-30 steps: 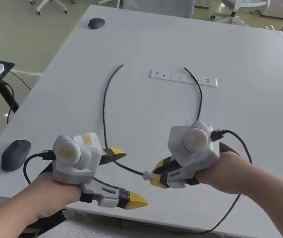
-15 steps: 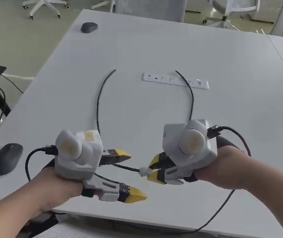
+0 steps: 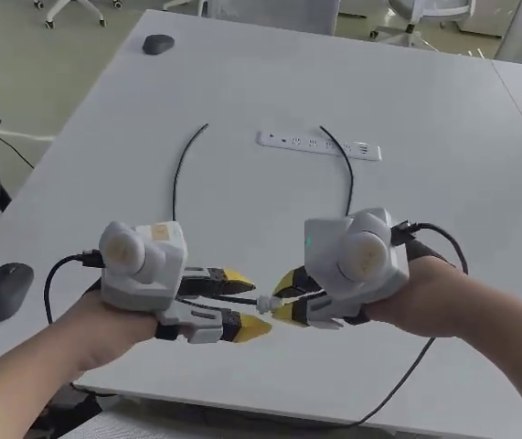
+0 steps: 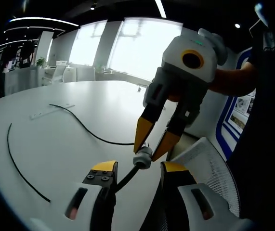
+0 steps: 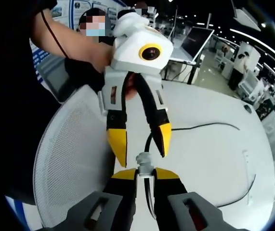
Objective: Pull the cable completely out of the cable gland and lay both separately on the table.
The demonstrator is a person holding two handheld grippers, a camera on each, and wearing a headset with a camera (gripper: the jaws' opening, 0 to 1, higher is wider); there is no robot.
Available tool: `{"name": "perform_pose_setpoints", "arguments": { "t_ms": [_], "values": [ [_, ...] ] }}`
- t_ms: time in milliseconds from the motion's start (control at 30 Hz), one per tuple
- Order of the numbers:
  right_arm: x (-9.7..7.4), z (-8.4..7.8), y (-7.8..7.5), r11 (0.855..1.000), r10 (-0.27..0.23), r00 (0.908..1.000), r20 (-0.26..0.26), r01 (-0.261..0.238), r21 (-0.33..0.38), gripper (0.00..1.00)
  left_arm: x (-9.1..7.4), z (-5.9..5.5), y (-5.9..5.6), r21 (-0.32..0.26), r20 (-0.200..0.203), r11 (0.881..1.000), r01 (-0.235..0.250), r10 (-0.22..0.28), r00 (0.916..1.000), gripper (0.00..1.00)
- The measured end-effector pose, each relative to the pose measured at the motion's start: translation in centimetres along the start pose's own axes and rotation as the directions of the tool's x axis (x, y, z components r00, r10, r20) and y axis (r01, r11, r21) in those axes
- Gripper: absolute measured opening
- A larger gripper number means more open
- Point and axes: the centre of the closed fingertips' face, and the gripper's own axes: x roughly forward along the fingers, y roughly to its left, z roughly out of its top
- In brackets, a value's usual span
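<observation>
The cable gland hangs above the near edge of the worktop, between the two hands. The right tongs are clamped on it: in the right gripper view their yellow tips sit close together with the white fitting nipped between them.

The left tongs face them from the left. Their tips are apart and straddle the black cable just beside the gland without pinching it. In the left gripper view the cable runs closer to one of the two tips.

The coming move turns on the cable's line. From the gland it leaves to the left and passes between the left tongs. It then drops to the worktop and curves away to its free end on the far side. Next to the gland, its long axis runs left to right, in line with the two facing grippers. The left tongs are therefore the ones placed to take the cable. By my reading they need to close on it first, and then the hands draw apart along that line. The cable is not yet out of the gland.

By count there is one gland and one cable to pull. There is also one power strip on the far side with its own black lead, and two mice, one at the near left and one at the far left.
</observation>
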Motion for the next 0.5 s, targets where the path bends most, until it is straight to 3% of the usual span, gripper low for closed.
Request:
{"name": "perform_pose_setpoints", "arguments": {
  "t_ms": [333, 500],
  "values": [
    [-0.04, -0.12, -0.02, 0.998, 0.008, 1.0, -0.005, -0.008, -0.06, 0.06, -0.03, 0.27, -0.19, 0.017, 0.009, 0.999, 0.037, -0.037, 0.9993, 0.21],
    [-0.02, -0.07, -0.03, 0.997, 0.016, 0.9999, 0.003, -0.016, -0.071, 0.07, -0.02, 0.28, -0.26, 0.037, 0.008, 0.998, 0.046, -0.046, 0.9989, 0.19]
  ]
}}
